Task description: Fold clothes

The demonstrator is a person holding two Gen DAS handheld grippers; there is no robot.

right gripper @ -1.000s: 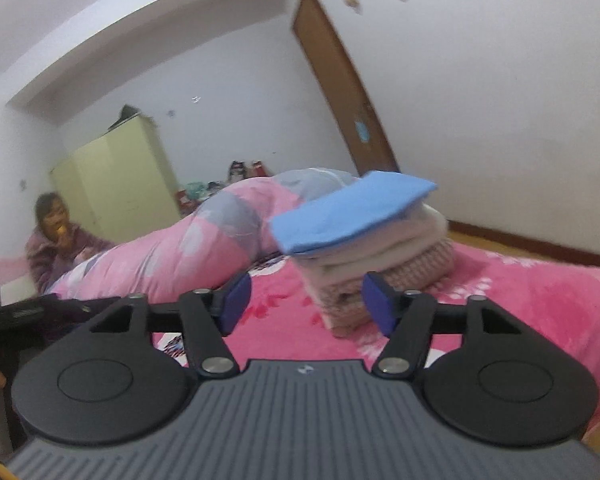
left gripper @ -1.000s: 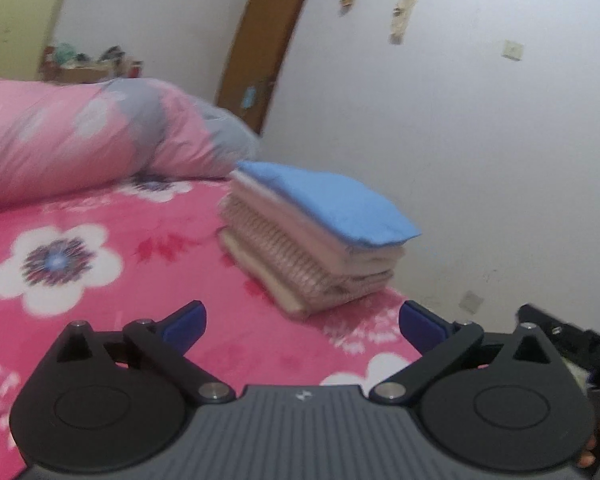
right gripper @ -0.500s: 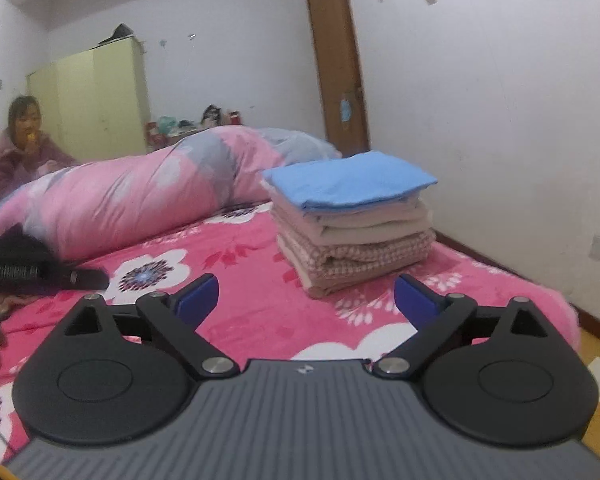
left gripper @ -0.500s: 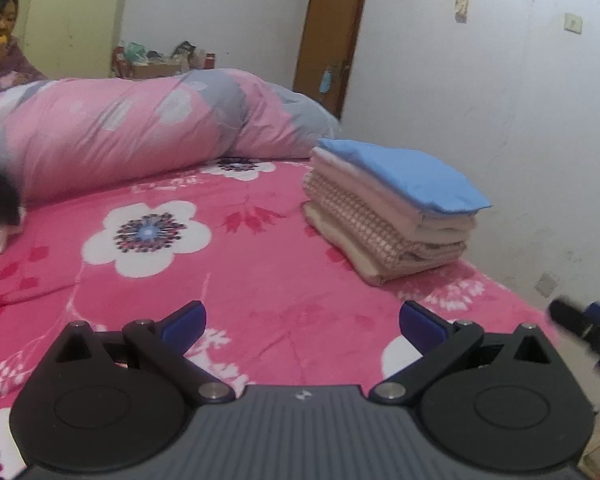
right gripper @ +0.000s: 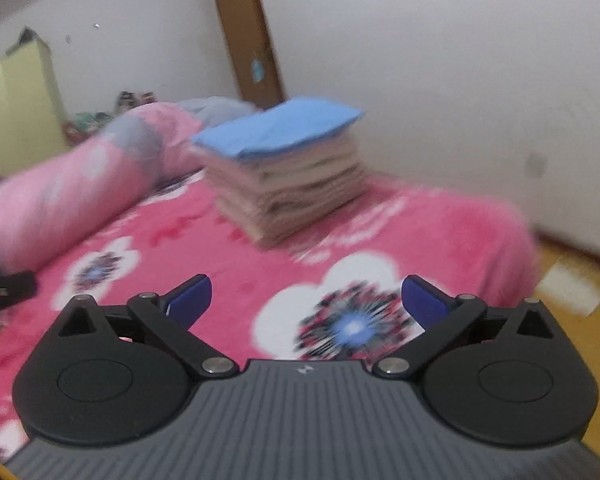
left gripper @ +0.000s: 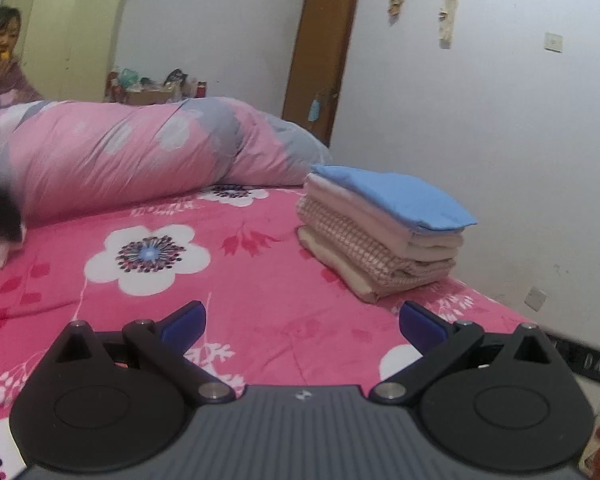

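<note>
Against the frame of a second ago, our left view has swung leftward: the person (left gripper: 2,60) by the yellow wardrobe (left gripper: 72,36) now shows at the far left, and the stack of folded clothes (left gripper: 384,232) sits further right and farther off. The right view has tipped down, so more of the pink floral bedspread (right gripper: 204,248) fills it, and it is blurred.

Our left gripper (left gripper: 300,322) hangs over the bedspread with its blue fingers (left gripper: 184,324) spread wide, nothing between them and nothing touched. The fingers (right gripper: 190,298) of our right gripper (right gripper: 306,298) are opening, wider apart than a second ago; only the flower print lies beyond the gap and they hold nothing.

The stack rests on the bed near the white wall (left gripper: 500,128), just in front of the rolled pink and grey quilt (left gripper: 140,152). A blue piece (left gripper: 396,196) lies on top, cream and checked layers beneath. In the left view its long axis runs from the quilt toward the near right, folded edges facing us at the near end. In the right view the blur hides the layers' edges, and the stack (right gripper: 288,184) stands ahead, slightly left of centre.
</note>
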